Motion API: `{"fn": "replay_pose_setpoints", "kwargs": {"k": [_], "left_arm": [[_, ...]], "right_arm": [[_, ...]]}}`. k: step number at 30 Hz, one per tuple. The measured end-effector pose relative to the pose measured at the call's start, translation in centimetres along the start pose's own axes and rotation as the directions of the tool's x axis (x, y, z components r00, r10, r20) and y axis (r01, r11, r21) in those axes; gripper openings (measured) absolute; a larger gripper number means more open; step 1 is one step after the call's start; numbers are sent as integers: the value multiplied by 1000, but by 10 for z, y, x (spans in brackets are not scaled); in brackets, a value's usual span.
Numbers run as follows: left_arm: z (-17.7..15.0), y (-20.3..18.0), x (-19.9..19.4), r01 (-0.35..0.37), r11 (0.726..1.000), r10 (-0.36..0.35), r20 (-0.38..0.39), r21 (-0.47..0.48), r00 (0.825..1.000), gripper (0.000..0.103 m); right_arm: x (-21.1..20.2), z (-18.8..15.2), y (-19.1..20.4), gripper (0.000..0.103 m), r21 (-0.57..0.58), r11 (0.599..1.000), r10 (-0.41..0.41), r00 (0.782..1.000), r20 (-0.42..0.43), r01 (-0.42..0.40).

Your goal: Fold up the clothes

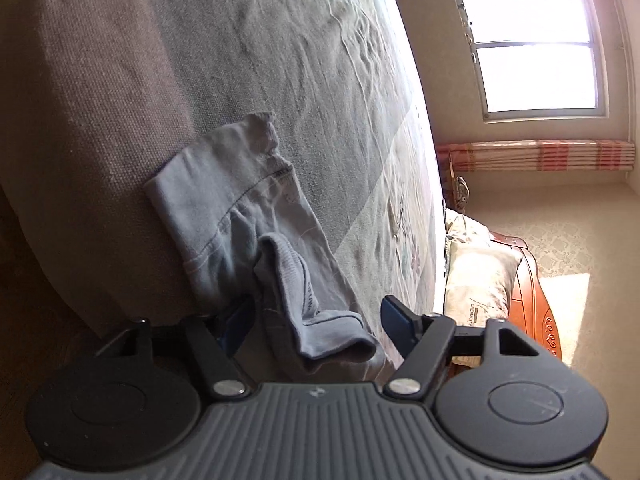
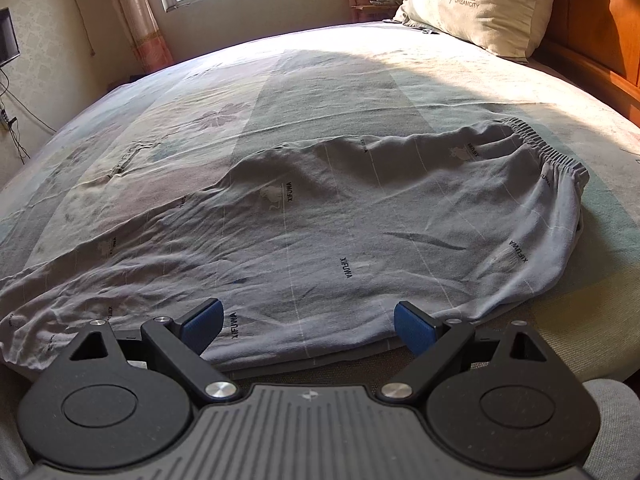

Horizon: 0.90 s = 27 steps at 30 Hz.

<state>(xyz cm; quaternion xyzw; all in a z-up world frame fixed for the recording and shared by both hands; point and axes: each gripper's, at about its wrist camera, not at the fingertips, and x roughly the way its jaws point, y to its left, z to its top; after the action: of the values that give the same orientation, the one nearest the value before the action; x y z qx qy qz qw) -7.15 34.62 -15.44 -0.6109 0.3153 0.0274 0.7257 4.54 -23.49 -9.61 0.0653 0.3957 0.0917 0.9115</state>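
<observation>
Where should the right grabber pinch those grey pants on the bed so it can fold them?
Probably the near edge of the grey pants, right in front of the open right gripper. That edge lies flat along the side of the bed, so one finger can slide under it, coming low from the near side. The elastic waistband is bunched and farther off, so it's a harder grab.

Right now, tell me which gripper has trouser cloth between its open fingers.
The left gripper: a rolled trouser leg end lies between its fingers. The right gripper only hovers over the flat pyjama trousers.
</observation>
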Motion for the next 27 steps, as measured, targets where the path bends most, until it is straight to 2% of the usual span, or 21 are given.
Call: {"fn": "replay_pose_setpoints", "kwargs": {"k": [1,2,5,9,11,13,16,18,21,23,25,27], "left_arm": [[-1,2,-1,-16,1000,16,4,0,1000,41],[-1,4,-1,-21,1000,21,10,-7,1000,35],[-4,11,0,-14,1000,14,26,-26,1000,30],[-6,4,-2,-18,999,20,39,-50,999,29],[-7,0,-4,0,999,2,39,-42,999,46],[-9,3,-5,15,998,-12,45,-53,999,47],[-14,24,-4,102,984,-91,85,-147,992,46],[-17,31,-1,139,976,-121,113,-170,986,45],[-19,30,0,136,979,-114,143,-153,983,30],[-14,18,-5,114,988,-98,147,-102,984,13],[-9,6,-11,91,995,-82,151,-51,985,7],[-3,-6,-16,68,998,-67,156,0,985,5]], "right_arm": [[1,0,2,95,-4,1000,0,1000,-2,0],[1,-1,3,95,-8,1000,0,1000,-4,0],[1,-1,4,95,-11,1000,-3,1000,-7,3],[0,-2,5,95,-12,1000,-8,1000,-10,8],[-2,-2,5,95,-14,1000,-11,1000,-8,11],[-2,-2,4,95,-10,1000,-13,1000,-7,13],[0,-3,4,95,-1,1000,-10,1000,-15,10],[1,-4,7,95,-13,1000,-7,1000,-20,7],[1,-4,9,95,-22,1000,-5,1000,-22,4],[1,-4,10,95,-21,1000,-4,1000,-22,3],[-1,-5,11,95,-26,1000,-4,1000,-19,4],[-2,-4,12,95,-33,999,-8,1000,-17,8]]}}
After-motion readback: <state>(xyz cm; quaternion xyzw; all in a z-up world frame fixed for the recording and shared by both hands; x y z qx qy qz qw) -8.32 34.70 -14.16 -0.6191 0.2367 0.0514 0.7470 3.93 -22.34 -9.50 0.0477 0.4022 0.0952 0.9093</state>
